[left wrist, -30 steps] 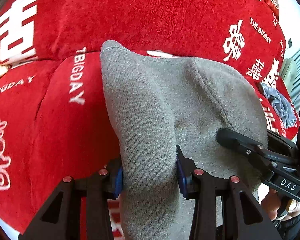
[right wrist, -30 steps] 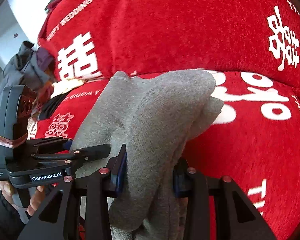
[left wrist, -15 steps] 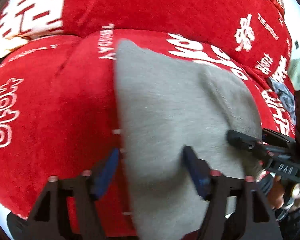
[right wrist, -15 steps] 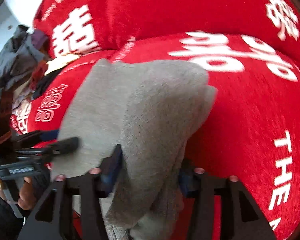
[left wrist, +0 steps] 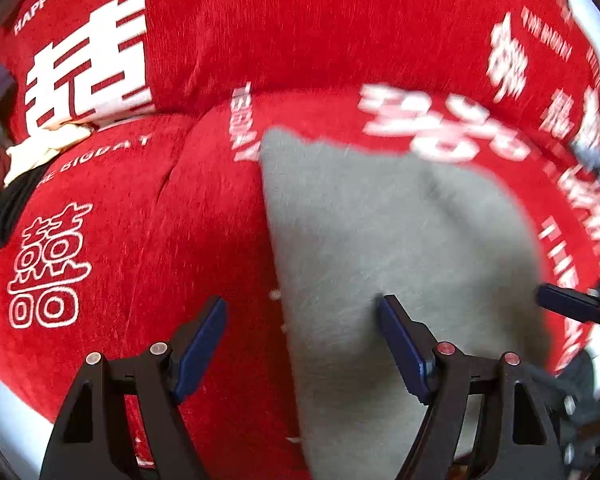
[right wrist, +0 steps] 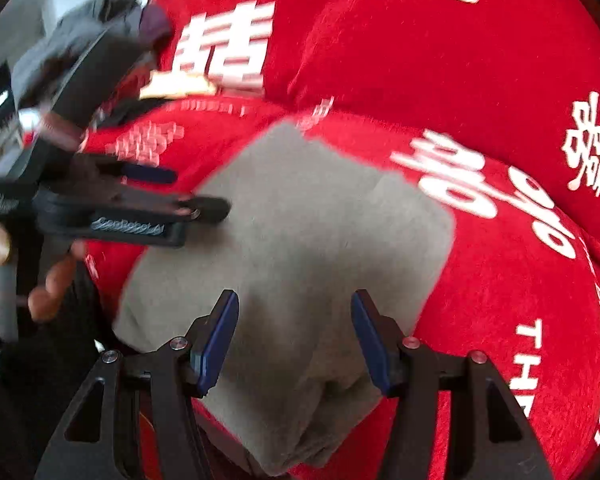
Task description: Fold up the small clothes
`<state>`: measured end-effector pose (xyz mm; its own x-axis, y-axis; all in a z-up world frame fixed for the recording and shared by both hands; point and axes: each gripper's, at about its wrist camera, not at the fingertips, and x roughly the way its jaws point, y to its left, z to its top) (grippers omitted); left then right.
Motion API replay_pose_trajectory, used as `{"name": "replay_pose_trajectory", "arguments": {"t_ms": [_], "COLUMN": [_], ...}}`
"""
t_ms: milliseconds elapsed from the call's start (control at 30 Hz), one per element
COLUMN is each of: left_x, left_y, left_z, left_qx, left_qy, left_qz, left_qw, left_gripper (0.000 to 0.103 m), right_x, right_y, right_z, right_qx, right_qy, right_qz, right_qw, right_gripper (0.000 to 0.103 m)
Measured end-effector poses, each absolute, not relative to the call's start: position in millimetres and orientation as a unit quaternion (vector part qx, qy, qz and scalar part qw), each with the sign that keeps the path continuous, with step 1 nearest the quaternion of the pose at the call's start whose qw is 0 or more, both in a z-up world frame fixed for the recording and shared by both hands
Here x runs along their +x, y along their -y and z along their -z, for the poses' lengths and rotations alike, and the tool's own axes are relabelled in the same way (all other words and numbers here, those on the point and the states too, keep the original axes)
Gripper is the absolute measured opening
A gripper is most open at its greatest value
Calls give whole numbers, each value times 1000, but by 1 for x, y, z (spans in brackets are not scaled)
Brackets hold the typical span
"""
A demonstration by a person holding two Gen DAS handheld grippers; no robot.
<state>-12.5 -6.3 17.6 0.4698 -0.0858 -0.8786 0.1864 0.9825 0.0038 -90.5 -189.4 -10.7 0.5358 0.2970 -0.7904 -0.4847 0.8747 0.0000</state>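
Both tools stand with their jaws apart over a grey knit garment that lies spread on a red plush cover printed with white characters and lettering.

Seen from the left wrist, the left tool tilts steeply down at the cloth; its jaws have just been opening, and its blue pads press on nothing. One finger hangs over bare red plush at lower left of the frame, the other over the grey fabric, so the garment's left edge runs between them. At the right edge of that frame the blue tip of the right tool shows, blurred.

From the right wrist, the right tool also points down, jaws just opened further and clear of the cloth, with a bunched fold of the garment low in the frame between its fingers. At left of that frame, a person's hand grips the handle of the left tool, fingers curled round it, its black finger reaching across the garment's upper left part. A heap of dark clothes sits blurred in the upper left corner.
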Motion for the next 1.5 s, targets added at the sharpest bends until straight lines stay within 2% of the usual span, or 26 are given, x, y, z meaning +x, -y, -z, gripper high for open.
{"name": "replay_pose_trajectory", "arguments": {"t_ms": [33, 100, 200, 300, 433, 467, 500, 600, 767, 1067, 1300, 1500], "left_x": [-12, -14, -18, -16, -2, 0, 3, 10, 16, 17, -1, -17], "left_y": [5, 0, 2, 11, 17, 17, 17, 13, 12, 16, 24, 18], "left_z": [-12, -10, -16, -21, -15, -14, -13, -9, -8, -22, -19, -15], "left_qx": [51, 47, 60, 80, 75, 70, 66, 56, 52, 80, 99, 85], "left_qy": [-511, -505, -503, -497, -501, -502, -503, -504, -511, -496, -496, -496], "left_qz": [79, 68, 70, 76, 72, 72, 66, 63, 68, 35, 32, 35], "left_qw": [854, 859, 860, 861, 859, 859, 859, 860, 855, 864, 862, 863], "left_gripper": [80, 91, 91, 91, 91, 94, 103, 103, 103, 103, 103, 103], "right_x": [-89, -90, -87, -76, -41, -26, -17, 15, 52, -42, -87, -120], "right_y": [191, 201, 209, 214, 211, 210, 209, 209, 222, 197, 176, 184], "right_z": [20, 29, 20, 7, 4, 8, 12, 24, 33, -4, 31, 42], "right_qx": [-114, -98, -79, -81, -86, -84, -85, -91, -38, -101, -163, -197], "right_qy": [-437, -435, -443, -429, -430, -439, -446, -457, -480, -407, -416, -392], "right_qz": [-216, -219, -228, -219, -217, -218, -218, -204, -193, -228, -235, -220], "right_qw": [866, 868, 864, 872, 872, 868, 864, 861, 855, 879, 863, 872], "right_gripper": [64, 64, 66, 80, 80, 80, 80, 80, 82, 82, 82, 83]}}
